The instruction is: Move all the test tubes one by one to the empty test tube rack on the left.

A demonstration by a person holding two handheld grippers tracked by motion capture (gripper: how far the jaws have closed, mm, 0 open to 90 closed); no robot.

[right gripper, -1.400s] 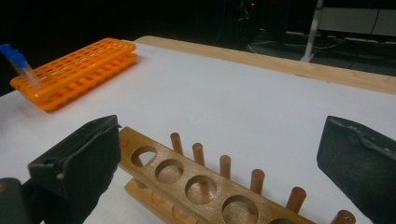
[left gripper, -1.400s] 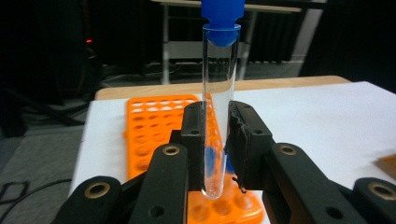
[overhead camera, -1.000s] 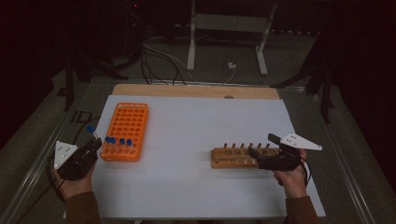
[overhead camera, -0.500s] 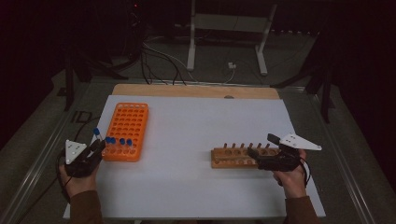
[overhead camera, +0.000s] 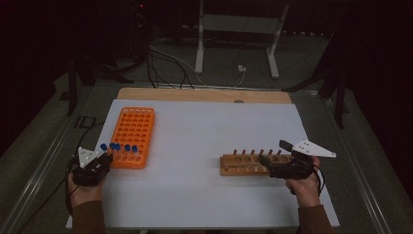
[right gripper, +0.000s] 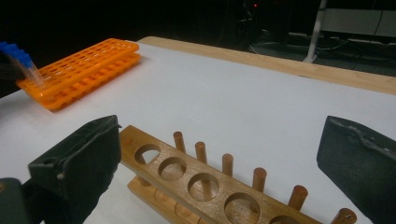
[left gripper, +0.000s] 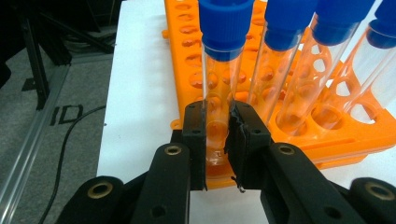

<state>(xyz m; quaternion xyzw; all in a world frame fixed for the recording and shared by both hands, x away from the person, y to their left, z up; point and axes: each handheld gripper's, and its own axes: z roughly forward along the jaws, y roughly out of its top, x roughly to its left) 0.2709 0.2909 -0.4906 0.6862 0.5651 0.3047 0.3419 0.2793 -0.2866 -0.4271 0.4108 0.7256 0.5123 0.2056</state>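
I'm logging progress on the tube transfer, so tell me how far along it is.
Done: nothing moved yet; the wooden rack has empty holes and all blue-capped tubes stand in the orange rack.
In hand: the left gripper is shut on the end tube, which sits in its hole.
Left: lifting it and the others out. The right gripper waits open by the wooden rack.

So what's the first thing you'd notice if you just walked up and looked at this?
Probably the bright orange rack on the left of the white table, with blue-capped tubes standing along its near edge. The left gripper is clamped on the end tube. Over on the right sits a wooden rack with empty holes and pegs, and the right gripper waits there with its jaws wide open.
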